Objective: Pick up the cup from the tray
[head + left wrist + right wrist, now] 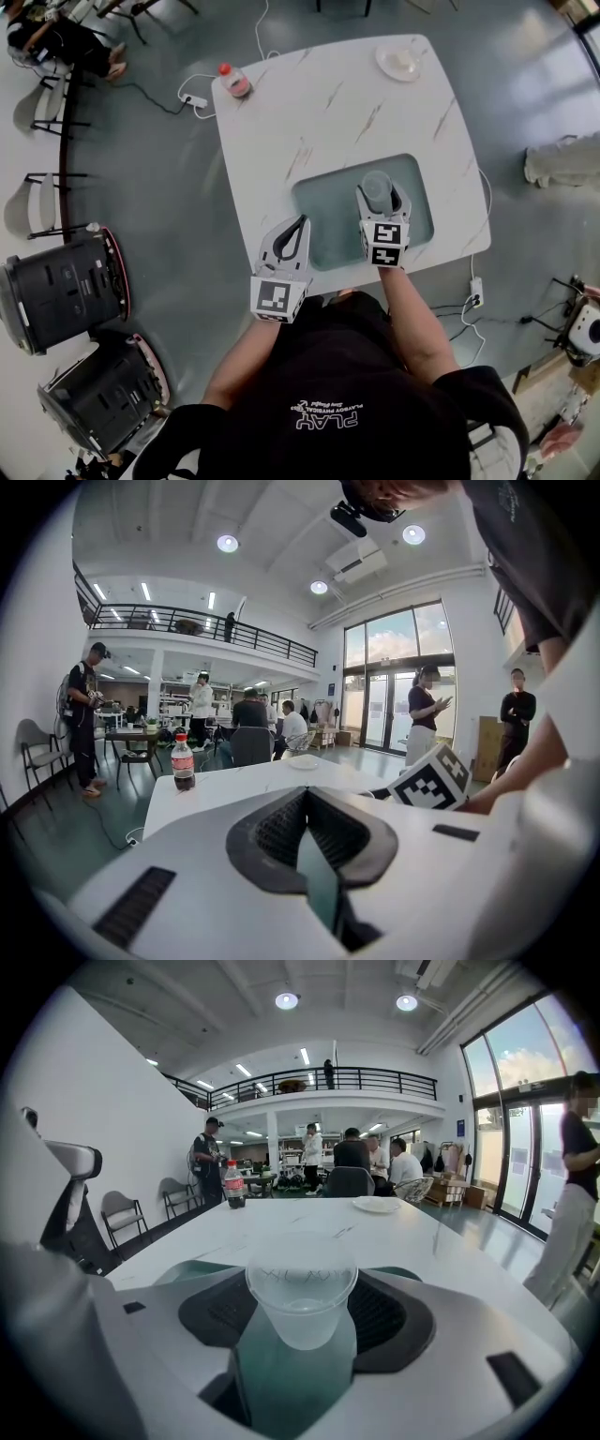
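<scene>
Left hand-held gripper [300, 223] sits clenched and empty at the tabletop's [328, 103] near edge. Right hand-held gripper [381, 195] is spread wide around the clear cup [377, 186], which stands upright in the teal tray [323, 202]. Bottle [233, 81] and plate [401, 61] sit at the far side.

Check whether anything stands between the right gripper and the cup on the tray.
Nothing visible does. The cup already stands upright between the open jaws of the right gripper, on the green tray. No other thing shows on the tray beside it.
</scene>
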`<state>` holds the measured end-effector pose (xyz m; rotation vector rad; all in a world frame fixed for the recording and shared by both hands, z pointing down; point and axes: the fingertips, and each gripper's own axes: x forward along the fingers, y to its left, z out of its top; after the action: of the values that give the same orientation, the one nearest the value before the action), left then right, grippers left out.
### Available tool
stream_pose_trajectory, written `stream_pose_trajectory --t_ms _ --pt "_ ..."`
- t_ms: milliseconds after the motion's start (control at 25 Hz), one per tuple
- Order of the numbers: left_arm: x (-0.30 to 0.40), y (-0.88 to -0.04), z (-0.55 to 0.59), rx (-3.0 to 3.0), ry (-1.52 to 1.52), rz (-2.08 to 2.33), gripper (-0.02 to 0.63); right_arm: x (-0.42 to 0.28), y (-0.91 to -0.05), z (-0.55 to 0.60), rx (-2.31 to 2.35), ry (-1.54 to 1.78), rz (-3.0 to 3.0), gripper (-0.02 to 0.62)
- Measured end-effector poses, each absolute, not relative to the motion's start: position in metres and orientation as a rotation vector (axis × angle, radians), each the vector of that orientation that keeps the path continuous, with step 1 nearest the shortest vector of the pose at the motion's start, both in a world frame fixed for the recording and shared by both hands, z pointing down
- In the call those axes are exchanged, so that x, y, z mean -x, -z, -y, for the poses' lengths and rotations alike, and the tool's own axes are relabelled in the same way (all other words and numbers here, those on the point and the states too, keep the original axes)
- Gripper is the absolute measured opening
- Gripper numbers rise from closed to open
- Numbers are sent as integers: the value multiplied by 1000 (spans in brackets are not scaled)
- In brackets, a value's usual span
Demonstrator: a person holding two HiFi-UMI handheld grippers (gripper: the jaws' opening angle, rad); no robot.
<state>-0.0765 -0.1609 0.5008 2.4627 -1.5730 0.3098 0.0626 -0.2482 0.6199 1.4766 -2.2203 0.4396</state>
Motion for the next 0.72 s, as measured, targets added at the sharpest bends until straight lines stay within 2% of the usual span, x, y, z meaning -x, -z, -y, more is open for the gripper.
stream_pose_trajectory --t_ms 720 --pt "56 -480 175 -2537 -245 1539 6 -68 -497 221 -1550 -238 2393 307"
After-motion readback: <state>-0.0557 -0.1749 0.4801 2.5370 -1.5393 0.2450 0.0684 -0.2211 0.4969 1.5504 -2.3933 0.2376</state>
